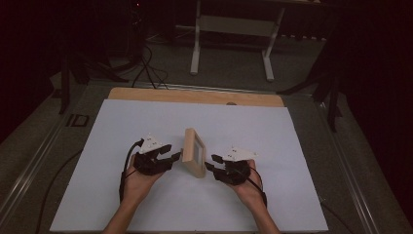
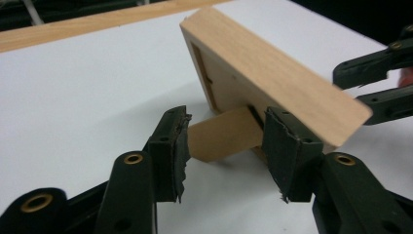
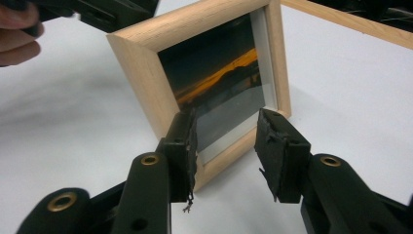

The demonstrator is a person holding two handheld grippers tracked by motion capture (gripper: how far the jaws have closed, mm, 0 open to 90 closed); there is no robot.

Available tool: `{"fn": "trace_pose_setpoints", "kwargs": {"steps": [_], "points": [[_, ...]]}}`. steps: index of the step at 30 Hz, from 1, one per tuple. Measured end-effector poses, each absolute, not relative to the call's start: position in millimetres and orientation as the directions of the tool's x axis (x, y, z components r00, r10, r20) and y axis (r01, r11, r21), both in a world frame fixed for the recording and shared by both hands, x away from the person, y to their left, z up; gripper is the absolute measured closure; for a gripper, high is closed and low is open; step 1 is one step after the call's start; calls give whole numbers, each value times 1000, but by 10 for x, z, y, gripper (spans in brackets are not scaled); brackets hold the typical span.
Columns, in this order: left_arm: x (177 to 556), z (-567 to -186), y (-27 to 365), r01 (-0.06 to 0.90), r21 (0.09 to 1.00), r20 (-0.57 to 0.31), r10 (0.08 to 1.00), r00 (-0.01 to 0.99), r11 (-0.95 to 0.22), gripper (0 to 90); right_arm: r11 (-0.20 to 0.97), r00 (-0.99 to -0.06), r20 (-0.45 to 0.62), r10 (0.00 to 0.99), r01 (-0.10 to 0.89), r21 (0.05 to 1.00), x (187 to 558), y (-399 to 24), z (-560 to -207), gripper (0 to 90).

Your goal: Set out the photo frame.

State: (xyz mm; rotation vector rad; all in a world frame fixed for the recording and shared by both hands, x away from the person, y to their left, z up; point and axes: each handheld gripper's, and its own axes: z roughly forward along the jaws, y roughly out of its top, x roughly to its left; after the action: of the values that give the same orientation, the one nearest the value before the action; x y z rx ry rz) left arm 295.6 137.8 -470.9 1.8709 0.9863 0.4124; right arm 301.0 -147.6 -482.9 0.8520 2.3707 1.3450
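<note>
Frame (image 1: 193,152) upright btwn left gripper (image 1: 171,158) & right gripper (image 1: 214,162), both apparently open.

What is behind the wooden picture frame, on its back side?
A wooden prop leg sticks out from the back of the picture frame and rests on the white board. The leg's joint is hidden behind the left gripper.

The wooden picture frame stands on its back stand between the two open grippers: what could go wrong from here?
1. The picture frame leans on one small stand. The left gripper has its open jaws on either side of that stand, so a nudge could fold it and tip the frame.
2. The right gripper is close to the glass; pulling away carelessly might scratch it or push the frame backward.
</note>
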Motion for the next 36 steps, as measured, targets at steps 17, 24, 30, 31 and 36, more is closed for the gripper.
{"fn": "trace_pose_setpoints", "kwargs": {"steps": [17,24,30,31,36], "points": [[2802,-4498,1361,424,892,-163,763,625,-157,369,375,-773,53,632,365,852,3018,-1539,-4833,573],[2765,-4492,1243,419,892,-159,752,640,-169,322,372,-770,52,636,364,854,3021,-1556,-4827,572],[2786,-4527,1146,433,881,-151,750,643,-193,300,372,-770,51,636,364,854,3019,-1557,-4826,572],[2792,-4536,1129,435,879,-152,752,641,-193,297,372,-770,52,636,364,854,3019,-1558,-4826,572],[2846,-4575,1050,447,870,-142,763,631,-207,266,373,-771,51,635,363,854,3020,-1556,-4827,571]]}}
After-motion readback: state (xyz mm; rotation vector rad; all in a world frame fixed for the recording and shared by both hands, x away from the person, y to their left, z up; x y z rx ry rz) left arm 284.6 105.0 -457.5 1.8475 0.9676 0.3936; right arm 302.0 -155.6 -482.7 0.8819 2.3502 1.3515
